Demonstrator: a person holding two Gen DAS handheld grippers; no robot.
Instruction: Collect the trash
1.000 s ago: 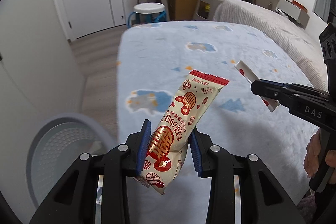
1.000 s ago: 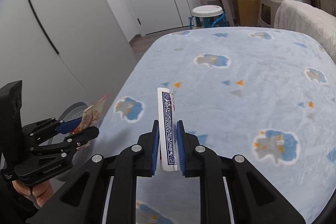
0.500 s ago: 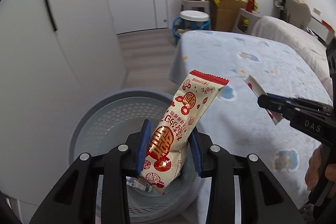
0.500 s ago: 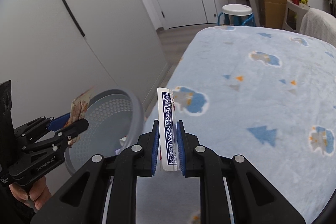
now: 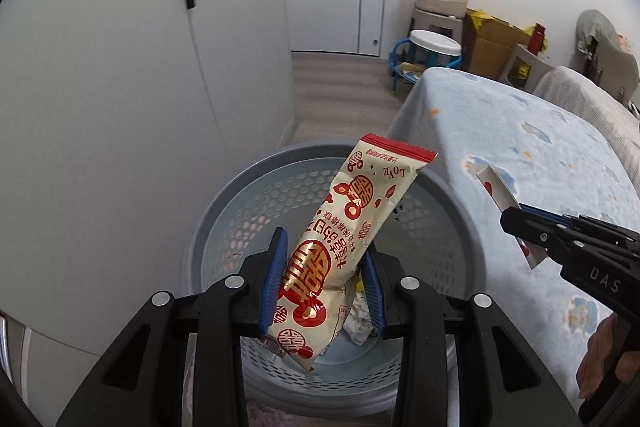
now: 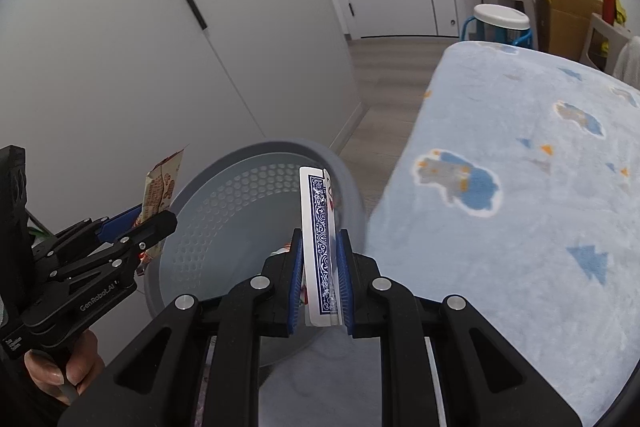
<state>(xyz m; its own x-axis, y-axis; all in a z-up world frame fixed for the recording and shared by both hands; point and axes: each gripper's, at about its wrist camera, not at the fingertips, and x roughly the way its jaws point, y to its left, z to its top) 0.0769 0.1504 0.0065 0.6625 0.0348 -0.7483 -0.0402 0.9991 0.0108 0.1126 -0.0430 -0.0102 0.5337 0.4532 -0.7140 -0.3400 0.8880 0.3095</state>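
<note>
My left gripper [image 5: 325, 281] is shut on a cream and red snack wrapper [image 5: 344, 239] and holds it upright over a grey perforated basket [image 5: 228, 211]. Some crumpled trash [image 5: 358, 313] lies inside the basket. My right gripper [image 6: 319, 277] is shut on a blue-backed playing card packet [image 6: 319, 227], held on edge over the basket's [image 6: 240, 195] near rim. The right gripper [image 5: 516, 227] also shows at the right of the left wrist view, and the left gripper [image 6: 144, 221] with the wrapper [image 6: 160, 187] at the left of the right wrist view.
The bed with a light blue patterned blanket [image 6: 520, 195] lies right of the basket. White wardrobe doors [image 5: 100, 67] stand to the left. A wooden floor strip [image 5: 332, 95] leads to a door, a stool [image 5: 434, 47] and boxes [image 5: 492, 43] at the back.
Both grippers have swung left from above the bed to above the basket, each still holding its item. The basket now fills the middle of both views.
</note>
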